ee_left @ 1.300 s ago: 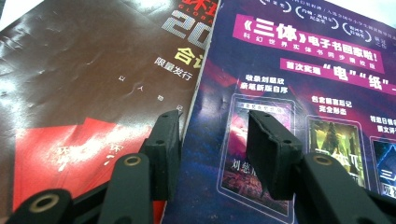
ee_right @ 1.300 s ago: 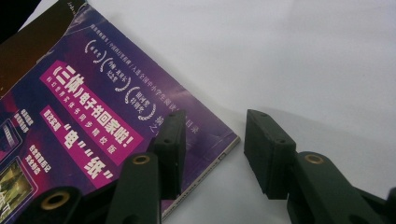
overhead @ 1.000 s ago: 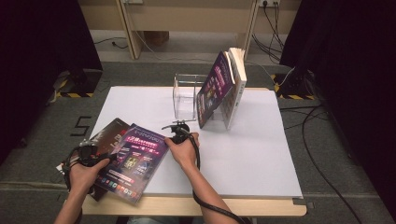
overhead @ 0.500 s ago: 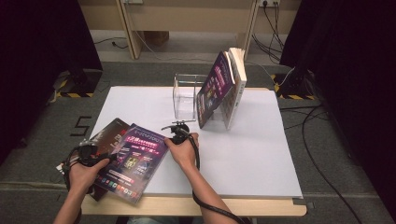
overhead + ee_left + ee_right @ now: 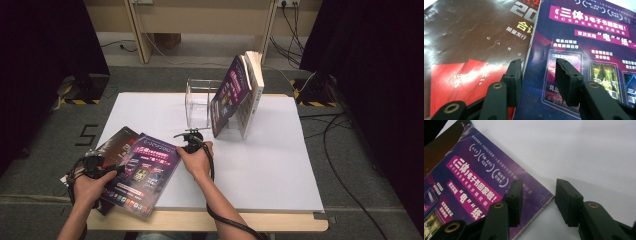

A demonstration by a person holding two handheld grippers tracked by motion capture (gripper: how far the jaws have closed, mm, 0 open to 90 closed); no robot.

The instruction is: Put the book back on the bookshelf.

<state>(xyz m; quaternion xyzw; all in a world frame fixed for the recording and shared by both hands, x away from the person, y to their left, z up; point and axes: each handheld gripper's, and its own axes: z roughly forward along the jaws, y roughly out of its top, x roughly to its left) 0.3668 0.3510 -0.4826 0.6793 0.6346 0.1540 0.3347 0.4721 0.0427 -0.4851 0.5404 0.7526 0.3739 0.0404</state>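
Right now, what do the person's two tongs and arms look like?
Each pair of tongs, left tongs and right tongs, has two chunky black jaws with flat rectangular pads and small brass-coloured rivets at the joints. From above, the left tongs and right tongs are black with a black cable trailing down the right forearm. The forearms are bare, with no sleeves in sight.

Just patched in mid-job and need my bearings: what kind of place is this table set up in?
Probably a lab or recording studio rather than a home: black curtains hang on both sides, loose cables trail over grey carpet, hazard-striped tape marks the floor, and the white table carries just magazines and a clear stand.
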